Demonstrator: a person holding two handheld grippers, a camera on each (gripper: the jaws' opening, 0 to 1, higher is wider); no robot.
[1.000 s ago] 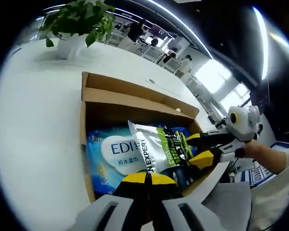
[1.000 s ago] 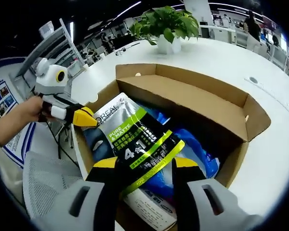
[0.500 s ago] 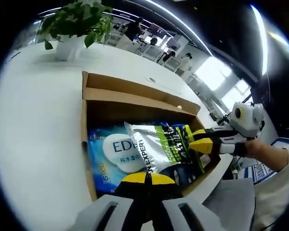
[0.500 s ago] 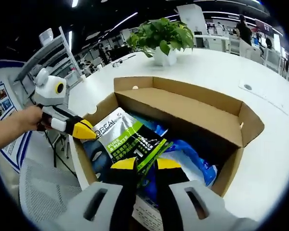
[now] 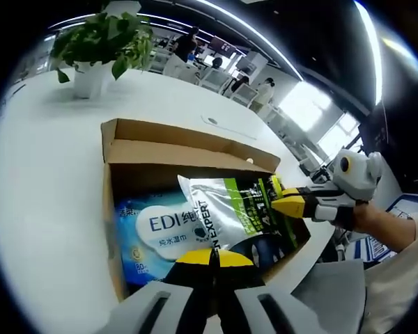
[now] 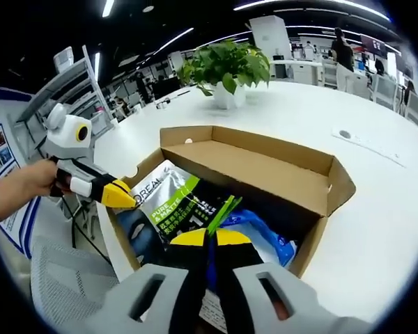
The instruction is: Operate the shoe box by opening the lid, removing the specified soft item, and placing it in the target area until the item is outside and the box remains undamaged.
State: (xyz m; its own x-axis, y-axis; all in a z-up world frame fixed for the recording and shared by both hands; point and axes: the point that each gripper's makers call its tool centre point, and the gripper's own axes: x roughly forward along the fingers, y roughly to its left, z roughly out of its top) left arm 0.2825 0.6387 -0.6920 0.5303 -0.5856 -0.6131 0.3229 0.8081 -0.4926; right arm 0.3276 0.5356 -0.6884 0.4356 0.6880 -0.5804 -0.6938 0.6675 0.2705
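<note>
Left gripper view: white table (image 5: 49, 202) carries the open brown cardboard shoe box (image 5: 118, 229), lid folded back on the far side. Inside lies a blue wet-wipes pack (image 5: 157, 229); over it, the silver-and-green soft pouch (image 5: 216, 212), the item to remove.

Change over the last second: right gripper (image 6: 207, 240) went from jaws apart around the pouch to jaws together on its near green edge. In the left gripper view it sits at the pouch's right end (image 5: 287, 206). The pouch looks partly raised off the wipes but is inside the box. Judgement: grasp done, lift-out next; box walls look intact.

Left gripper (image 5: 212, 259) has its jaws together, seemingly on nothing, tip at the near-left box wall beside the pouch (image 6: 118, 196). Could be steadying the box; contact can't be confirmed. A hand (image 6: 28, 182) holds it level.
</note>
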